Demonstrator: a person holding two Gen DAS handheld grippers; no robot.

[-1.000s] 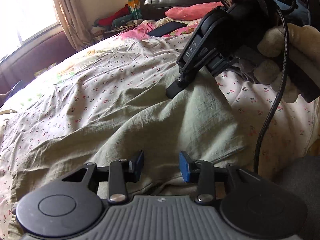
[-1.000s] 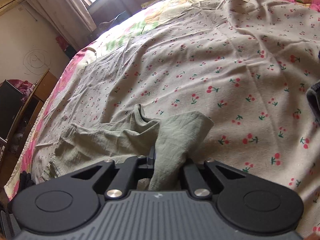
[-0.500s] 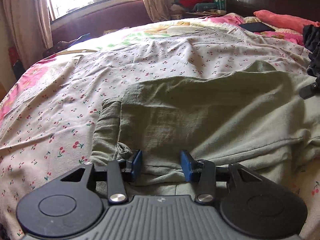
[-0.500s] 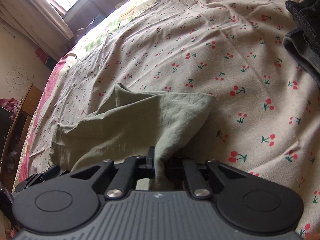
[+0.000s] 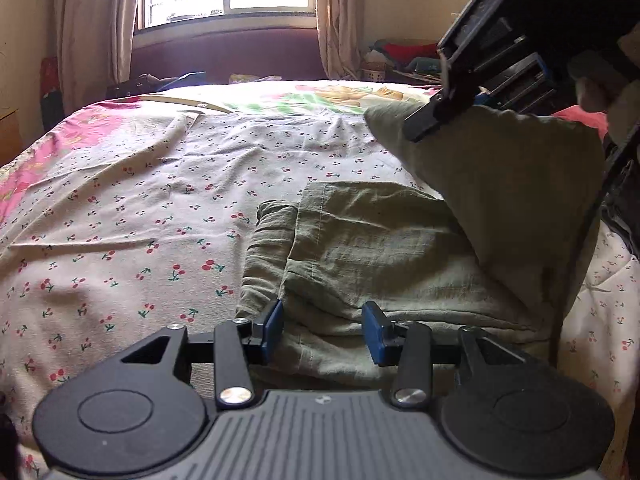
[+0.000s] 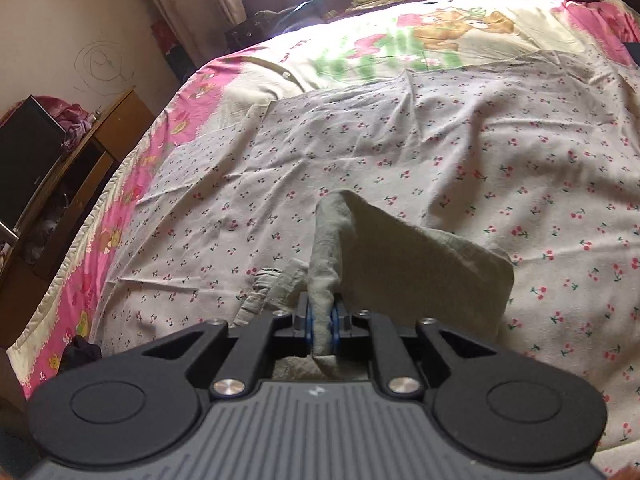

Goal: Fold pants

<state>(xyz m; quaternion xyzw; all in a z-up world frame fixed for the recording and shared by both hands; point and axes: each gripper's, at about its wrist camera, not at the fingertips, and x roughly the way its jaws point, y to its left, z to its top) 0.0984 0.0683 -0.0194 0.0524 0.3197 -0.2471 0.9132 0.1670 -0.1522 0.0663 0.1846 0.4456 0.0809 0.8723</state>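
Observation:
Olive-green pants (image 5: 380,240) lie on a cherry-print bed sheet (image 5: 140,208). My left gripper (image 5: 324,326) is low over their near edge, its blue pads apart with the fabric lying between them and no squeeze showing. In the left wrist view my right gripper (image 5: 424,128) hangs at the upper right and lifts one end of the pants into a raised flap over the flat part. In the right wrist view the right gripper (image 6: 322,320) pinches a thick fold of the pants (image 6: 420,276) between its pads. Its jaws are opening, with the cloth still between them.
The bed sheet (image 6: 400,140) stretches wide toward a window with curtains (image 5: 92,40). A wooden cabinet (image 6: 80,160) stands off the bed's left side. Dark clothes (image 5: 624,208) lie at the right edge, and a black cable (image 5: 576,240) hangs down there.
The right gripper has risen and carried its end of the pants over the flat part. The left wrist view has swung round to face the window, still at the pants' near edge.

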